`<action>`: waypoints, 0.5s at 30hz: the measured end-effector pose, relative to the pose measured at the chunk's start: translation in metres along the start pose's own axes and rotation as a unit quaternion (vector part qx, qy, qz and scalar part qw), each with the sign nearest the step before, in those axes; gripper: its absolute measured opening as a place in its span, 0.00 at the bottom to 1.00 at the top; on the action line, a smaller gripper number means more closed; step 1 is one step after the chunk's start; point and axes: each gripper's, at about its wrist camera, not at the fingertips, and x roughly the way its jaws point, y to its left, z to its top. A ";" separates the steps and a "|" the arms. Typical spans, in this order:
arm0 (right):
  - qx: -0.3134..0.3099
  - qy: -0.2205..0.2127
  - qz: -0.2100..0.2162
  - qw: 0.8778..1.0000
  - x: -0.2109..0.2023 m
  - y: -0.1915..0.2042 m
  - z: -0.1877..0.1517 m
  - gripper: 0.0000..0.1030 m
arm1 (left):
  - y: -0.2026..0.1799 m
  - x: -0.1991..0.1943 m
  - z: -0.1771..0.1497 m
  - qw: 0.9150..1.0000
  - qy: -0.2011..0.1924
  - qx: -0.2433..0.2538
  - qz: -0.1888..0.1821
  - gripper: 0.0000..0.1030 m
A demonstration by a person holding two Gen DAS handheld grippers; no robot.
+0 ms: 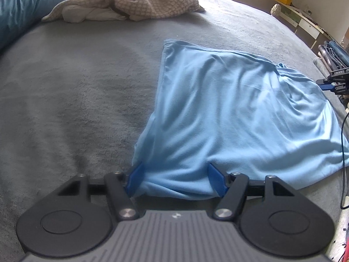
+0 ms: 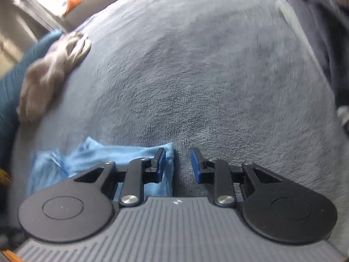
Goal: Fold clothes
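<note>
Blue shirt (image 1: 229, 113) bunches between my half-open left hand-held gripper (image 1: 176, 179); my right hand-held gripper (image 2: 180, 163), empty and narrowly open, could snag its edge.

Grey blanket (image 1: 76, 98), white shelf (image 1: 305, 21)

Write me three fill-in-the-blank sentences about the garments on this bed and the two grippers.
1. The light blue cotton garment lies on a ____ fleece blanket.
2. The left gripper has ____ fabric bunched between its fingers.
3. Between the right gripper's fingers, only the ____ shows.

Missing words: grey; light blue; blanket
</note>
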 end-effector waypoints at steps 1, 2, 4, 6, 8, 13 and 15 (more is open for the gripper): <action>0.011 -0.001 0.014 1.000 0.001 -0.003 -0.001 0.24 | 0.000 0.000 0.000 1.000 0.001 0.000 0.000 0.65; 0.018 -0.003 0.026 1.000 0.002 -0.003 -0.002 0.24 | 0.000 0.001 0.000 1.000 0.002 0.000 0.000 0.65; 0.019 -0.005 0.037 0.999 0.002 -0.003 -0.003 0.24 | 0.000 0.003 0.000 1.000 0.003 0.000 0.000 0.65; 0.016 -0.003 0.039 0.999 0.006 -0.004 -0.003 0.24 | 0.000 0.004 0.001 1.000 0.004 0.000 -0.001 0.65; 0.013 0.000 0.041 0.999 0.009 -0.003 -0.003 0.23 | 0.000 0.005 0.001 1.000 0.004 0.000 0.000 0.65; 0.009 0.001 0.039 0.999 0.017 -0.002 -0.004 0.12 | 0.000 0.004 0.000 1.000 0.001 -0.001 0.000 0.65; -0.004 -0.005 0.043 0.999 0.015 0.003 -0.005 0.04 | -0.001 0.004 0.000 1.000 0.000 -0.001 0.001 0.65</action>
